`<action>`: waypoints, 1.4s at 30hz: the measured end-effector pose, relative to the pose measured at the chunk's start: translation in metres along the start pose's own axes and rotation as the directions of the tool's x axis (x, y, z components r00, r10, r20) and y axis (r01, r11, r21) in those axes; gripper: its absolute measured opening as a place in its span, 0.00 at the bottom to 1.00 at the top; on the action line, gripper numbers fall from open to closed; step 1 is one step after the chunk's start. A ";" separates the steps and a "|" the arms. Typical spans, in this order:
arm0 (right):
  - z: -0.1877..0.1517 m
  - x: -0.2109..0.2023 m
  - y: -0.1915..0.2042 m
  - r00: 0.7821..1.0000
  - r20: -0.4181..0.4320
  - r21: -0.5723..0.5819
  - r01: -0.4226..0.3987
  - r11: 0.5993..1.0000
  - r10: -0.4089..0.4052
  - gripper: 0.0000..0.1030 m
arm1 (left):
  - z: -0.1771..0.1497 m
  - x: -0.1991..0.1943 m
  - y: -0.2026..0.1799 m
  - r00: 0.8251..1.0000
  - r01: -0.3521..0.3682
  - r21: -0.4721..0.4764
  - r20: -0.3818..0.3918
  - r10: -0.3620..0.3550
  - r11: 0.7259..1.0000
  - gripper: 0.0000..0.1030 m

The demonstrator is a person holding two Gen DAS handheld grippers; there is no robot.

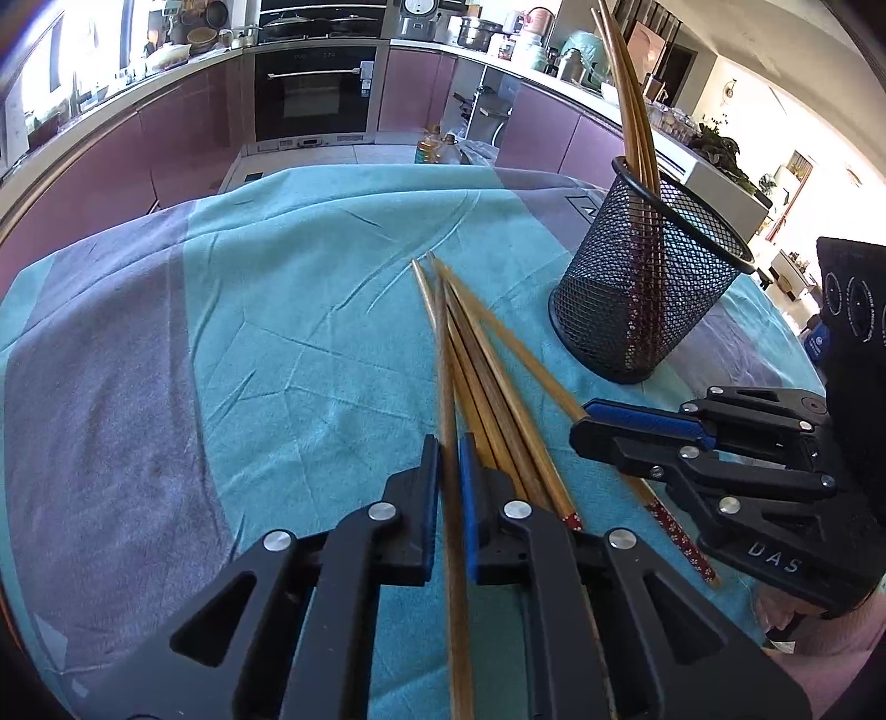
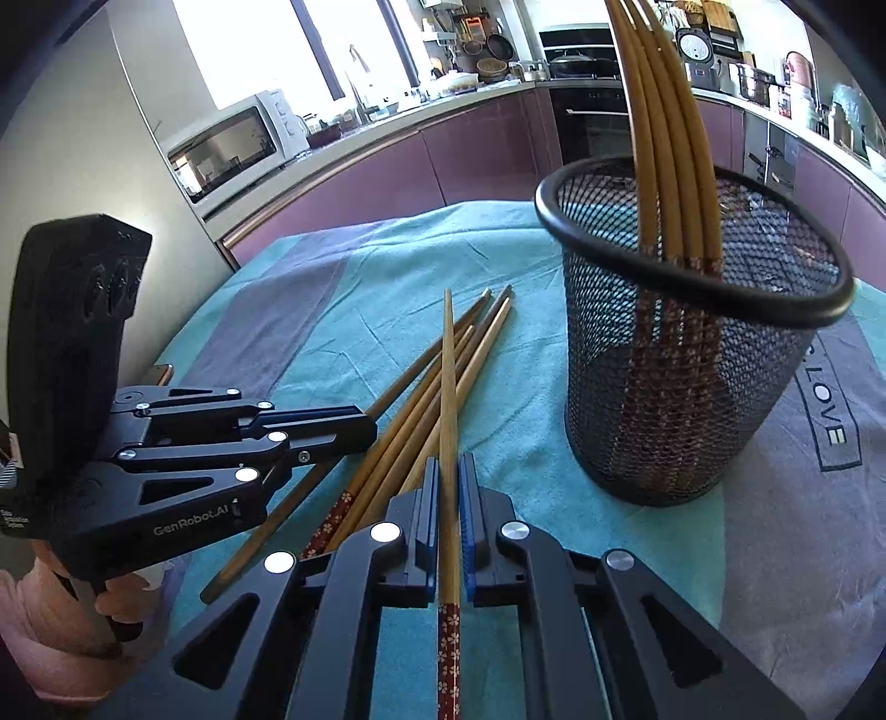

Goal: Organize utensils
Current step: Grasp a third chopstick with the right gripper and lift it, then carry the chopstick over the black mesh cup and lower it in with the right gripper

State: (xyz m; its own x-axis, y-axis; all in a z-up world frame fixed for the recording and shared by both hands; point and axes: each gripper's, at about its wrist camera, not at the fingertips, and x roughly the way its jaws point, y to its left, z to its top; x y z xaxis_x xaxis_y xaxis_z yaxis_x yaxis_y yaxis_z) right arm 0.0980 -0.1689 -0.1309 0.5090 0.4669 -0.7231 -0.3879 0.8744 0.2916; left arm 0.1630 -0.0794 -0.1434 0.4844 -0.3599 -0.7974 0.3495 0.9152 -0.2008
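Beside the black mesh cup [image 2: 686, 354], wooden chopsticks [image 2: 410, 421] with red floral ends are fanned on the desk [image 1: 277, 310]. One chopstick is pinched by each nearly closed tongs: left tongs [image 1: 449, 498], right tongs [image 2: 449, 515].

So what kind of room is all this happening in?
A home kitchen, most likely: a built-in oven under the worktop, a microwave by the window, and a rice cooker among pots on the counter.

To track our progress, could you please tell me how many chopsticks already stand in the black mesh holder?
4. The chopsticks stand bunched side by side in the mesh holder, leaning out over its near rim; another could be hidden behind them.
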 end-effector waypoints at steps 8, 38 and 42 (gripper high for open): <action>0.003 -0.038 0.003 0.996 0.089 -0.029 -0.023 0.999 0.025 0.06 | 0.005 -0.027 -0.005 0.998 0.023 0.009 0.062 -0.023 1.000 0.07; 0.047 -0.153 -0.029 0.922 0.388 -0.025 0.035 0.999 -0.023 0.06 | 0.065 -0.142 -0.055 0.916 0.187 0.102 0.342 -0.211 0.977 0.07; 0.056 -0.159 -0.032 0.913 0.408 -0.034 0.049 0.998 -0.031 0.06 | 0.076 -0.153 -0.063 0.904 0.187 0.119 0.367 -0.218 0.975 0.07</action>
State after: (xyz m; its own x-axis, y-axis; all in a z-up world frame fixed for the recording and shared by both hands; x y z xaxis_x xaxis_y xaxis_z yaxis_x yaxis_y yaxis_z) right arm 0.0725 -0.2642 0.0099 0.7897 0.4532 -0.4134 -0.3887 0.8911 0.2343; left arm 0.1281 -0.0955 0.0345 0.6559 -0.5919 -0.4686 0.5271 0.8034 -0.2771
